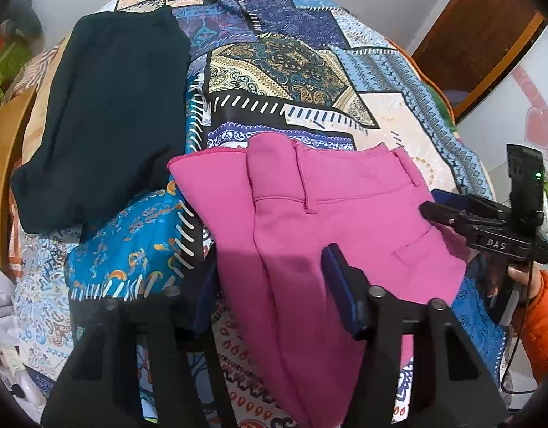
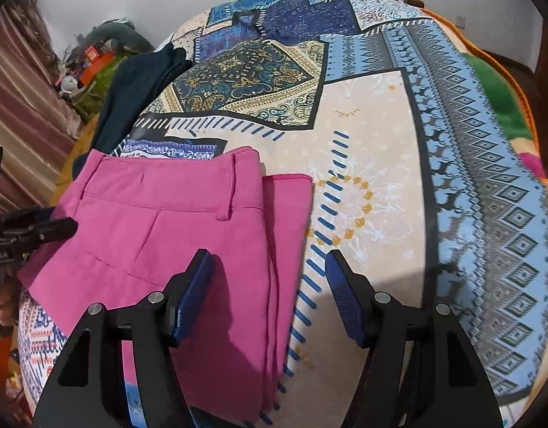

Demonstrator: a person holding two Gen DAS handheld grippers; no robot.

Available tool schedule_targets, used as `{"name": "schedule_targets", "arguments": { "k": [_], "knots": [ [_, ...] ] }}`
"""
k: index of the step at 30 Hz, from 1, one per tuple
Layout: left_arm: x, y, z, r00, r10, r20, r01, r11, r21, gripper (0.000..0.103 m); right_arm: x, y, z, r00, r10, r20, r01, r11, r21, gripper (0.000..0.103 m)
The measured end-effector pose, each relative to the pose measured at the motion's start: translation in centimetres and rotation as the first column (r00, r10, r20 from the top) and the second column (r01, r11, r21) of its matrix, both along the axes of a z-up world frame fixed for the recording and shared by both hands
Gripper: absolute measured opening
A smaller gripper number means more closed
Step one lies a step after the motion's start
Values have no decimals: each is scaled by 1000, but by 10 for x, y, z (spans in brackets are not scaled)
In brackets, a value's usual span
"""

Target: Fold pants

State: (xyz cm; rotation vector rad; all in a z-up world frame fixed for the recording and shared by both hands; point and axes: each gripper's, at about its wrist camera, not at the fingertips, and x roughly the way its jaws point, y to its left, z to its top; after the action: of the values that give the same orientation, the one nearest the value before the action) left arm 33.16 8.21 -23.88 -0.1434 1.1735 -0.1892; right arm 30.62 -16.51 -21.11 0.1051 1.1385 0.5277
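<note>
Pink cotton pants (image 2: 174, 235) lie folded lengthwise on patchwork-print bed cover (image 2: 373, 185), waistband far, flat for next fold. My right gripper (image 2: 268, 281) released, straddling folded edge. My left gripper (image 1: 274, 278) spread, pants between fingers, grasp uncertain.

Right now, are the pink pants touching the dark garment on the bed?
Apart. In the left wrist view, patterned bedspread shows between the pink pants and the dark garment.
</note>
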Motion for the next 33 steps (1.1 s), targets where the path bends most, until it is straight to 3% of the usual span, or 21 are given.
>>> {"name": "schedule_targets", "arguments": {
  "k": [1, 5, 6, 8, 9, 20, 33],
  "knots": [
    [0, 1, 0, 1000, 4, 1, -4, 1000, -8, 52, 0, 1, -1, 1000, 8, -5, -8, 1000, 11, 58],
    [0, 5, 1, 999, 44, 1, -44, 996, -75, 34, -3, 4, -4, 999, 13, -31, -11, 997, 71, 34],
    [0, 5, 1, 999, 50, -1, -50, 995, -87, 29, -5, 5, -5, 1000, -2, -31, 5, 997, 77, 33],
    [-2, 3, 4, 998, 62, 8, -61, 994, -87, 24, -10, 9, -1, 1000, -2, -1, 2, 998, 63, 24],
    [-3, 1, 7, 998, 62, 18, -60, 995, -76, 22, -12, 9, 2, 1000, -5, 13, 4, 999, 52, 13],
    [-17, -2, 61, 982, 37, 187, -47, 998, 51, 16, -18, 19, 61, 985, 25, 168, -36, 997, 61, 10],
    [-15, 57, 151, 913, 112, 393, -159, 983, 88, 16, -6, 72, 154, 927, 27, 374, -78, 990, 121, 10]
  ]
}}
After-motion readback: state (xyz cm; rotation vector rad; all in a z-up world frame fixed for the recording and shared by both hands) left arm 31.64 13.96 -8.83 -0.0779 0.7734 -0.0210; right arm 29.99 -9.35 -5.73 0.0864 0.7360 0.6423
